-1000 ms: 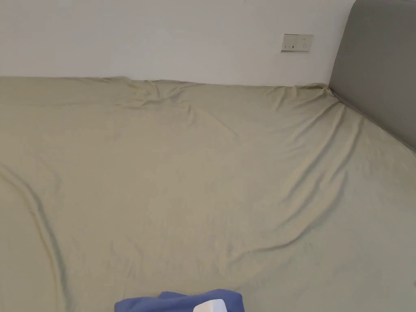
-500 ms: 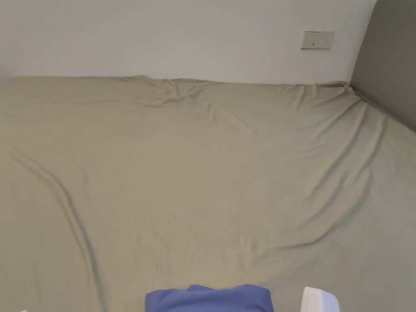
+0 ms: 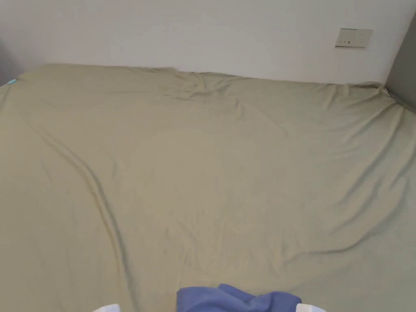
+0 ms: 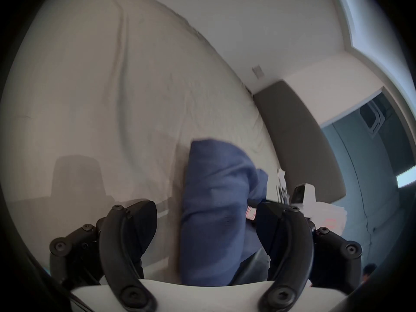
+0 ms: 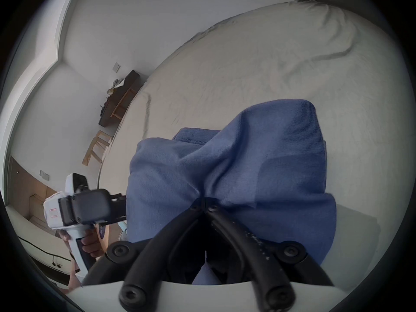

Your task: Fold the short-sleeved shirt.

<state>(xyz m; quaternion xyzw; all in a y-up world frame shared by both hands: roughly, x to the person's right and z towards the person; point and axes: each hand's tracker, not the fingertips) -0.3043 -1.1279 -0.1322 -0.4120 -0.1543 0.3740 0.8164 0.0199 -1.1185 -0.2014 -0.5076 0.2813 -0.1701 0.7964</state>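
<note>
Shirt (image 5: 236,170): soft blue knit, light, bunched; I'd take hems.
Right gripper (image 5: 203,201): my jaws pinch it.
Left gripper (image 4: 206,217): wide, empty.

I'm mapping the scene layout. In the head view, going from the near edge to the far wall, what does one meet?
Blue shirt at the near edge → wide stretch of wrinkled beige bed sheet → white wall with a socket plate at its right.

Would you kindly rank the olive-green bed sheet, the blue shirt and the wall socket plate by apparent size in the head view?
1. Olive-green bed sheet, by far the largest.
2. Blue shirt, partly cut off by the frame's bottom edge.
3. Wall socket plate, smallest, though it sits farthest away.
</note>
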